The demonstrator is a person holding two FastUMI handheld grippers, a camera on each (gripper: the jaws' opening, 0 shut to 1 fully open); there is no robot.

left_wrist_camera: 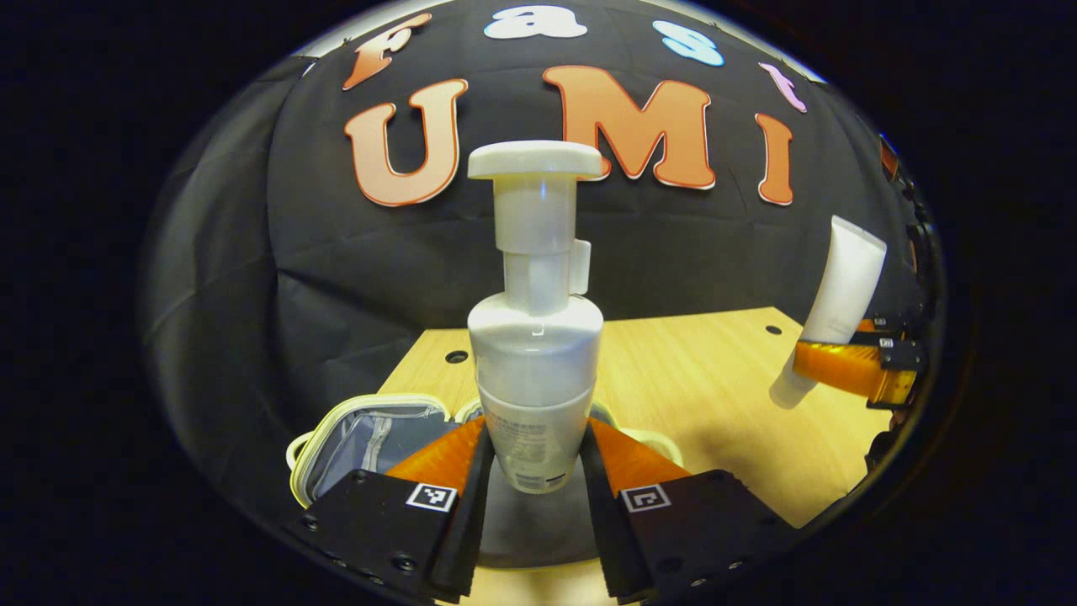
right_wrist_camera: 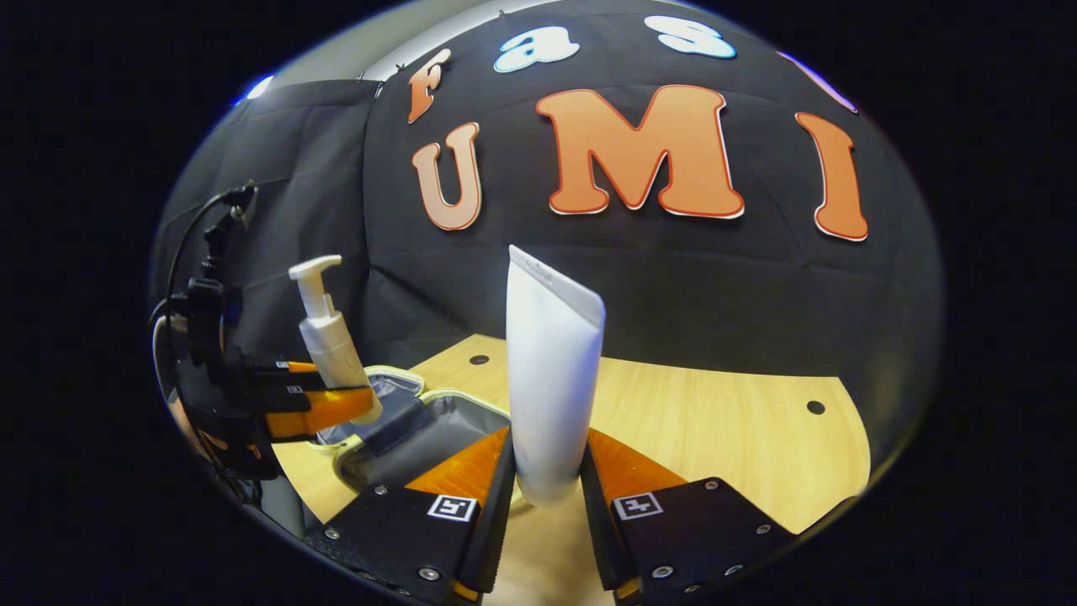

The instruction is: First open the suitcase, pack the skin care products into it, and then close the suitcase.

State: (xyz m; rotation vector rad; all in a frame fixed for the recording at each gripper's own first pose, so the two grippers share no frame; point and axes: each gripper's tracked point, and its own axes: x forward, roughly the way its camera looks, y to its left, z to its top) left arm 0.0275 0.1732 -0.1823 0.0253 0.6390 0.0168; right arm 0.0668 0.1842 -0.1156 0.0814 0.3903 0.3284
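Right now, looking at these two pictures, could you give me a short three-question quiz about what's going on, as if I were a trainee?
1. True or false: the small cream-edged suitcase with grey lining on the light wooden table lies open.
2. Which gripper holds the white pump bottle? A) left gripper B) right gripper
3. Fill in: the right gripper's fingers press on the white squeeze ____, cap end down.

Key
1. True: its grey lining shows.
2. A: the left gripper clamps the bottle's lower body, holding it upright above the suitcase.
3. Tube.
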